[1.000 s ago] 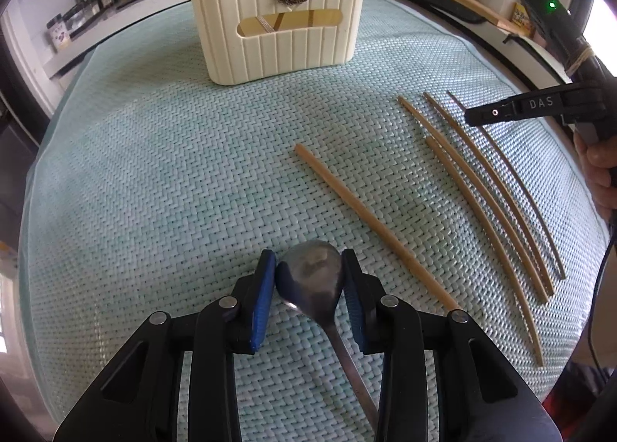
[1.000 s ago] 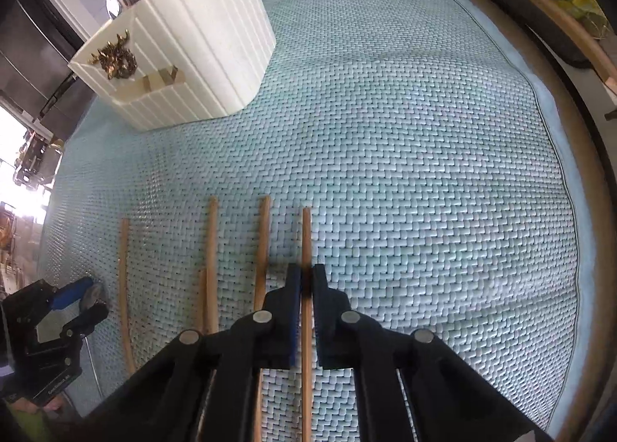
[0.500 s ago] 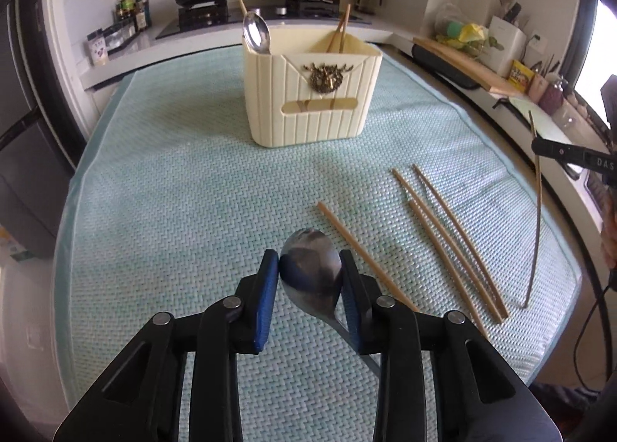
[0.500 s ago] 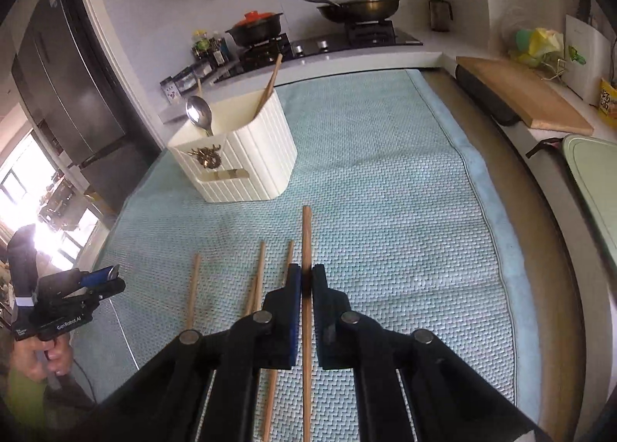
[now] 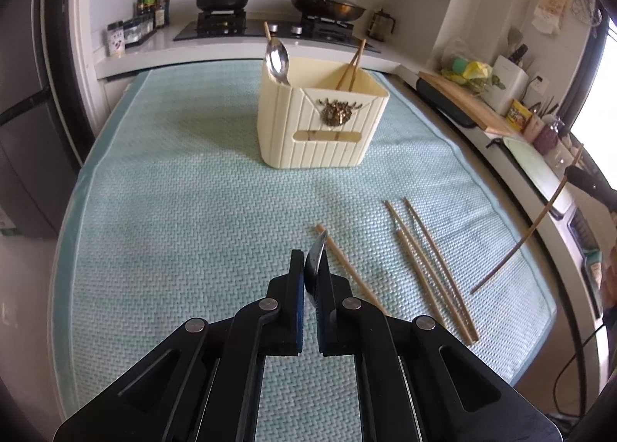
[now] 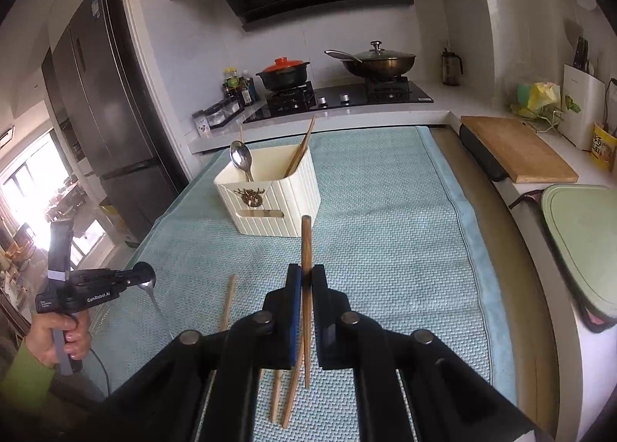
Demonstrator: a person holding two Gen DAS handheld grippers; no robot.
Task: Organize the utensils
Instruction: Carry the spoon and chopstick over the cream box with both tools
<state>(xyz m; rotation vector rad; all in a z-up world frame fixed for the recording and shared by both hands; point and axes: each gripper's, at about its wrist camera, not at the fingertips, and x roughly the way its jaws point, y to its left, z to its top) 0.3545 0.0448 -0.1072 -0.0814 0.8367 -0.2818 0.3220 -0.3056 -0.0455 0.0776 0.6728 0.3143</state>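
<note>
My left gripper [image 5: 311, 275] hangs above the teal mat [image 5: 185, 218], its jaws closing on a metal spoon [image 5: 317, 255] whose bowl stands edge-on between the pads. From the right wrist view this left gripper [image 6: 144, 279] is at the left, the spoon handle [image 6: 154, 301] dangling below it. My right gripper [image 6: 306, 282] is shut on a wooden chopstick [image 6: 306, 241], held in the air and pointing at the cream utensil holder [image 6: 270, 203]. The holder [image 5: 320, 133] has a spoon [image 5: 277, 60] and chopsticks [image 5: 351, 68] in it. The held chopstick [image 5: 532, 233] slants at the right.
One loose chopstick [image 5: 347, 268] lies just right of my left gripper, and three more [image 5: 428, 264] lie further right on the mat. Behind the mat are a hob with pots [image 6: 343, 95] and a fridge [image 6: 104, 102]. A cutting board [image 6: 513, 149] and green tray [image 6: 582, 241] flank the right edge.
Both grippers have risen away from the mat. The left jaws closed further and the spoon bowl turned from flat to edge-on. The right gripper lifted its chopstick off the mat.
</note>
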